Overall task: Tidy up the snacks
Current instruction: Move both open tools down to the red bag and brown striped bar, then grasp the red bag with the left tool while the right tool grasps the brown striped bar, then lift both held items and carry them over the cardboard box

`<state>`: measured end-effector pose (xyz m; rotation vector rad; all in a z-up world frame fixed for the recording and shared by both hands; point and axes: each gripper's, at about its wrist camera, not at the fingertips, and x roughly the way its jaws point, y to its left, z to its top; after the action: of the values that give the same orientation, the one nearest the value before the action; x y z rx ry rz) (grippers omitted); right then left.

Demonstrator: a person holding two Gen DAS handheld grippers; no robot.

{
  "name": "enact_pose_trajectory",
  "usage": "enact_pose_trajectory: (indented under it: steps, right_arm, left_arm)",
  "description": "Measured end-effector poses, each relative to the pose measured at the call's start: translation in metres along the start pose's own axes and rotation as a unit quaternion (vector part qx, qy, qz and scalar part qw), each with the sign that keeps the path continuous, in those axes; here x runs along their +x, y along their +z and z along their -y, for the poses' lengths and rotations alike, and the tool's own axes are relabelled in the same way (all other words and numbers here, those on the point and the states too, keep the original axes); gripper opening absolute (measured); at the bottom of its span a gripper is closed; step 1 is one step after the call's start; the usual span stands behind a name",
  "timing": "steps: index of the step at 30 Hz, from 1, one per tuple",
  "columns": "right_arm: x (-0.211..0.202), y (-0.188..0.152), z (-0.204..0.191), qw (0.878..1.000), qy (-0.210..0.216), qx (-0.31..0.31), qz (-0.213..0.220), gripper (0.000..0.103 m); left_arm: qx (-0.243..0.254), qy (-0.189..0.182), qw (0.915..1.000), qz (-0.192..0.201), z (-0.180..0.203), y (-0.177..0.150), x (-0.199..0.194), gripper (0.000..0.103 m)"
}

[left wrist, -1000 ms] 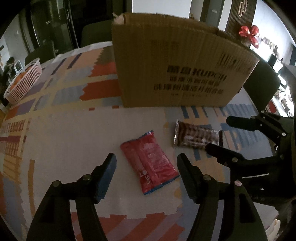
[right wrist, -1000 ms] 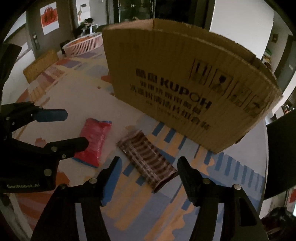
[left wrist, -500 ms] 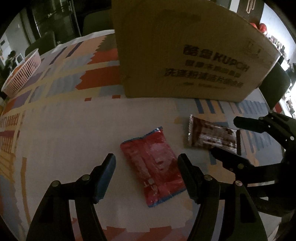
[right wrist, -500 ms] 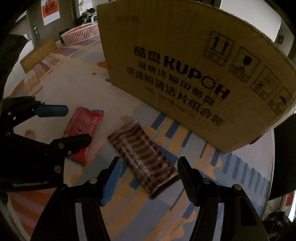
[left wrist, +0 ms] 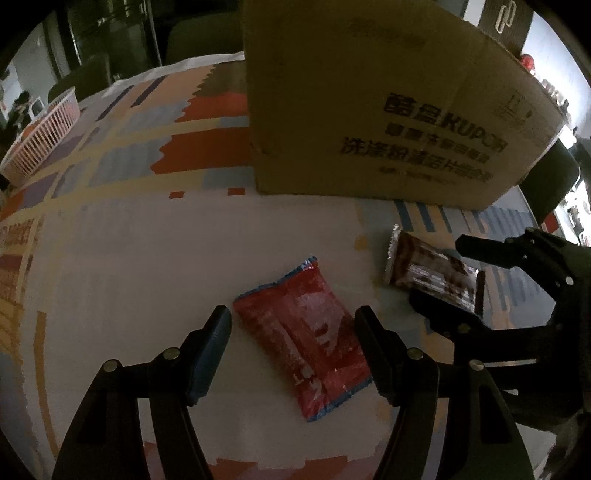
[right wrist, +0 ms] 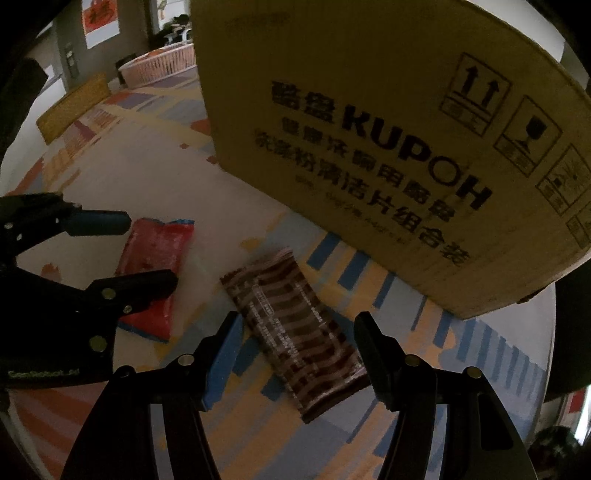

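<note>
on the desk (left wrist: 122,266), spread with a cloth of orange, blue and cream blocks, two snacks lie flat in front of a tall cardboard box (left wrist: 369,96). the left hand-held gripper (left wrist: 293,326) hangs low with its jaws wide, one finger on each side of the red snack packet (left wrist: 303,339), which lies at a slant between them without being touched. the right hand-held gripper (right wrist: 297,339) does the same over the brown striped bar (right wrist: 291,325): jaws wide, the wrapper lying diagonally in the gap, not yet gripped. each tool is lined up so that a simple squeeze would catch the packet across its narrow width, and both seem set to pick at once. the box stands just behind the snacks, printed side toward the cameras, and is probably where they are meant to go; its open top is out of sight, so what it holds cannot be told. the soft wrappers lie flush on the cloth, so the fingertips may need to press down to get under the edges. a pink slatted basket (left wrist: 44,140) sits well apart at the far left rim of the desk. the room is dim, with dark chairs behind, a bright window at the right and a red poster (right wrist: 101,20) on a far wall.
</note>
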<state>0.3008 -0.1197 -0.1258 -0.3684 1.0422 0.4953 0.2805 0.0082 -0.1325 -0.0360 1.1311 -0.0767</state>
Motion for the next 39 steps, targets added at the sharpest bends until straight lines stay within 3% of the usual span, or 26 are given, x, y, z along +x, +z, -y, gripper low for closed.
enact_pose_trajectory:
  steps: [5,9,11,17,23,39]
  right_arm:
    - [-0.001,-0.002,0.005,1.0,0.008,0.026,-0.001,0.048]
    - [-0.006,-0.006,0.004,0.999,-0.002,0.037,0.004,0.042]
    - [-0.008,-0.008,0.004,0.999,-0.002,0.049,0.008,0.039]
    - [-0.017,-0.013,0.006,0.996,0.002,0.089,0.021,0.038]
    - [-0.035,-0.018,0.004,0.994,0.005,0.101,0.04,0.038]
    - [-0.103,-0.015,0.004,0.985,-0.006,0.123,0.119,0.038]
  left_arm:
    - [0.0,0.006,1.0,-0.002,0.003,0.001,0.006,0.067]
    - [0.011,0.007,0.9999,0.006,0.004,-0.003,0.003,0.044]
    - [0.007,-0.007,0.9999,0.006,0.002,-0.004,0.0,0.041]
    - [0.001,-0.035,0.9994,0.004,0.002,-0.01,-0.008,0.04]
    - [0.01,-0.04,0.9988,0.025,0.009,-0.018,-0.029,0.04]
    - [0.028,-0.052,0.9906,0.123,0.018,-0.008,-0.106,0.04]
